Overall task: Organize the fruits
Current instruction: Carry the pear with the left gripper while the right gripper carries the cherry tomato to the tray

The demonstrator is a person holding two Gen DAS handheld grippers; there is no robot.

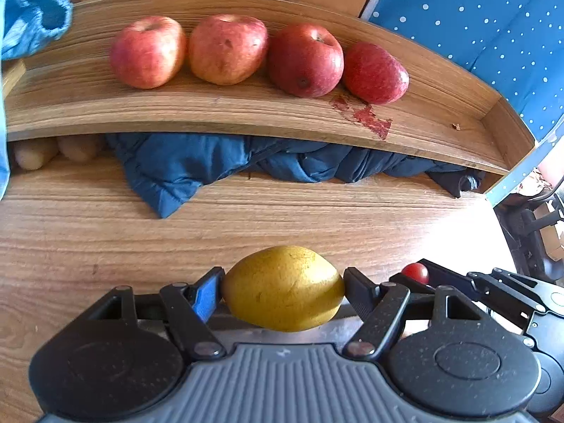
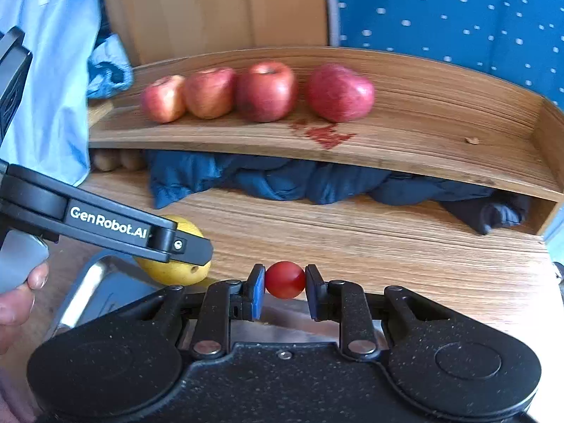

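My left gripper (image 1: 283, 287) is shut on a yellow pear (image 1: 283, 287), held low over the wooden table (image 1: 246, 218). In the right wrist view the same pear (image 2: 176, 268) shows at the left, partly behind the left gripper's finger. My right gripper (image 2: 284, 280) is shut on a small red cherry tomato (image 2: 284, 279); that tomato (image 1: 416, 272) also shows at the right of the left wrist view. Several red apples (image 1: 225, 49) sit in a row on the raised wooden shelf (image 1: 211, 112). A metal tray (image 2: 102, 289) lies under both grippers.
A dark blue jacket (image 1: 218, 165) is stuffed under the shelf. Pale potatoes (image 1: 38, 153) lie at the far left under it. A red stain (image 1: 366, 116) marks the shelf. A light blue sleeve (image 1: 31, 17) hangs at the left. A hand (image 2: 17, 296) holds the left gripper.
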